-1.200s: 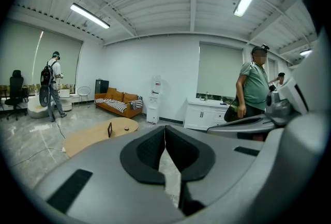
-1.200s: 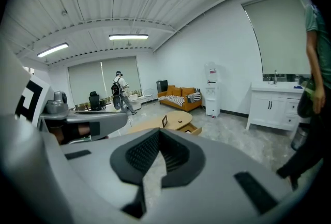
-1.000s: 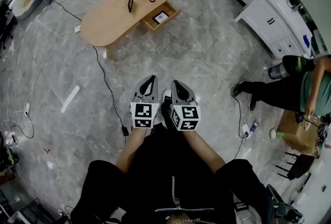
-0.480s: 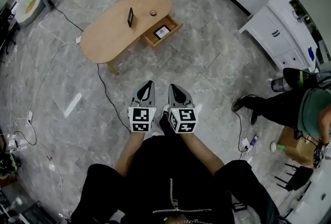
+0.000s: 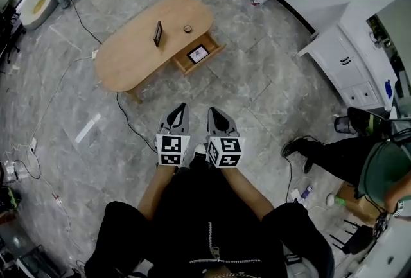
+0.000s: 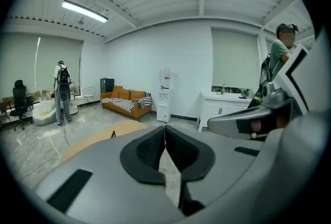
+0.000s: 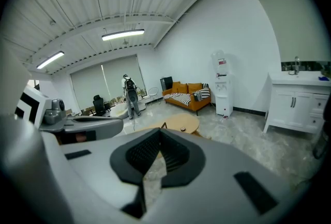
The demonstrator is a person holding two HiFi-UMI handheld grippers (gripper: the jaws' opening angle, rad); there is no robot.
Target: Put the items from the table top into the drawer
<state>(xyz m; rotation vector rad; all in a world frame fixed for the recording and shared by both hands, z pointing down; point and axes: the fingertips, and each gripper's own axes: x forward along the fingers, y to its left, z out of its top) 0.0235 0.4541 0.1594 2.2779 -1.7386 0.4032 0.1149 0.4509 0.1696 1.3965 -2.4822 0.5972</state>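
Before the table's (image 5: 128,55) edge, open floor (image 5: 247,94) spreads.

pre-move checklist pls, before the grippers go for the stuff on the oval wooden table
1. Grey left gripper and grey right gripper empty: ok.
2. Fingers open for a grasp: not ok, both pairs shut.
3. Wooden drawer open: ok; a flat white-framed item lies inside.
4. Targets on the oval wooden table: ok, dark upright flat item and small round item stand apart.
5. Table within reach: not ok, grey floor lies between.
6. Black cable on the floor: cannot tell if it crosses the path.
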